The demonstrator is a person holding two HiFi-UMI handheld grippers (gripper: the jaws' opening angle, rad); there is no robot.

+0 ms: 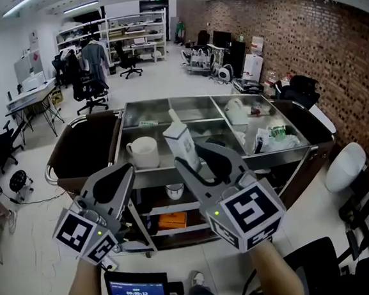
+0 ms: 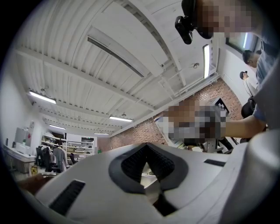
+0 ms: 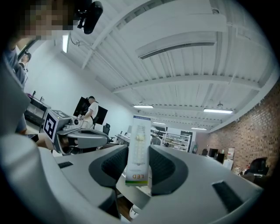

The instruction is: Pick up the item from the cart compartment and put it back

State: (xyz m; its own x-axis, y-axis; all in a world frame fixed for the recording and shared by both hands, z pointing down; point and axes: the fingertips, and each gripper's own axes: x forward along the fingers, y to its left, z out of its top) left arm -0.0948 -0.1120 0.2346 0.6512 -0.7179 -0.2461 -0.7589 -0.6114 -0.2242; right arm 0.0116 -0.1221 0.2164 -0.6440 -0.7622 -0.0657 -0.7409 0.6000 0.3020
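My right gripper (image 1: 198, 158) is shut on a tall white LED-bulb box (image 1: 181, 142) and holds it upright above the front edge of the steel cart (image 1: 174, 171). In the right gripper view the box (image 3: 139, 144) stands clamped between the two dark pads of the right gripper (image 3: 139, 166). My left gripper (image 1: 118, 179) hovers to the left at about the same height, in front of the cart, jaws together with nothing in them. The left gripper view faces the ceiling, and the left gripper (image 2: 148, 165) shows its pads meeting.
A white mug (image 1: 145, 152) sits in the cart's front left compartment. Bags and packets (image 1: 270, 137) fill the right compartments. A dark bin bag (image 1: 82, 149) hangs on the cart's left end. The lower shelf holds an orange item (image 1: 173, 220). A white bin (image 1: 345, 165) stands right.
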